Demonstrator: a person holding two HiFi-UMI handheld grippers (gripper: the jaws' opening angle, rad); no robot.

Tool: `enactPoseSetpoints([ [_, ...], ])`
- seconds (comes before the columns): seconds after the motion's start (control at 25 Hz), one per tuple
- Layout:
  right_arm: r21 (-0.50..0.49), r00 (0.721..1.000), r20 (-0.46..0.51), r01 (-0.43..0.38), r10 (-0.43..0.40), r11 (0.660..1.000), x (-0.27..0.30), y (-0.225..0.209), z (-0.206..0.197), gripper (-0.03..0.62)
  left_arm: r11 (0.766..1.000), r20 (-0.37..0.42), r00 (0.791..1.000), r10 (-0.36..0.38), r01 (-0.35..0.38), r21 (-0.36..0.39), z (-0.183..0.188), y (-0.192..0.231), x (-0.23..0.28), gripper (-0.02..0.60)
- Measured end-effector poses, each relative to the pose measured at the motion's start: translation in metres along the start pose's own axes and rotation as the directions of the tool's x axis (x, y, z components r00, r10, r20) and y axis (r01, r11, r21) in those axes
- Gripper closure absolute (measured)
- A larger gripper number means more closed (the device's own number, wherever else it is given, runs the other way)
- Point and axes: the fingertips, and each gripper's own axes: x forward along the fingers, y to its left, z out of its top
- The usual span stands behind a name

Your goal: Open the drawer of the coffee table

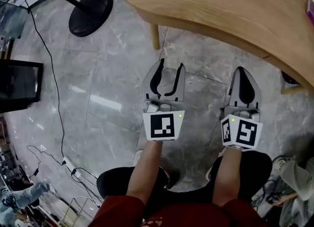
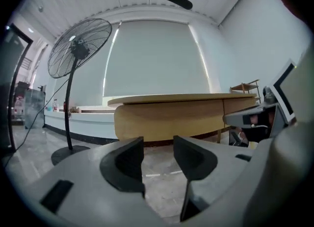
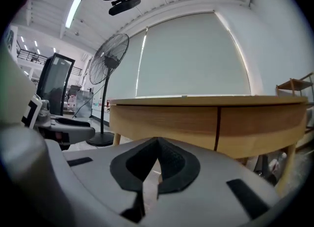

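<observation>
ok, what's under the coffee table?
Under the coffee table: pale wooden legs and grey marble floor. In the right gripper view, dark items sit at its right end, too blurred to identify. From the head view, the tabletop covers everything else beneath.

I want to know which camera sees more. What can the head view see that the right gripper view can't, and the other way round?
Only the head view: the person's forearms and red sleeves. Only the right gripper view: the fan's round head, the big window blind, and a dark upright seam in the table's front. Both: the wooden coffee table, the fan's base, the grey floor, the left gripper and the right gripper.
</observation>
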Motion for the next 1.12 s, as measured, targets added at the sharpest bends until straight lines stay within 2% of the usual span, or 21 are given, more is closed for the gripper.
enactPoseSetpoints([
  [0.12,-0.008,1.000,0.004,0.004,-0.004,1.000,-0.002,0.001,-0.013,0.599,1.000,-0.005,1.000,0.001,-0.001,0.020,-0.011,-0.009,0.002,0.393],
  [0.28,-0.021,1.000,-0.007,-0.021,0.021,1.000,-0.005,0.010,-0.022,0.599,0.999,-0.012,1.000,0.028,-0.028,-0.014,-0.016,-0.008,0.002,0.393],
  [0.4,-0.008,1.000,-0.009,-0.025,0.025,1.000,-0.010,0.008,-0.026,0.599,0.999,-0.017,0.999,0.035,-0.036,-0.010,-0.021,-0.010,0.001,0.393],
  [0.72,0.005,1.000,0.000,-0.011,0.011,1.000,-0.009,-0.004,-0.025,0.599,1.000,-0.046,0.999,0.005,-0.006,-0.022,-0.032,-0.029,0.009,0.394],
  [0.88,0.003,1.000,0.000,-0.011,0.011,1.000,-0.009,-0.006,-0.024,0.599,0.995,-0.055,0.998,-0.022,0.017,-0.100,-0.034,-0.039,0.018,0.393],
  [1.12,0.007,1.000,0.008,-0.003,0.003,1.000,-0.009,-0.009,-0.020,0.599,0.960,-0.029,0.995,-0.099,0.088,-0.265,-0.041,-0.057,0.033,0.393],
])
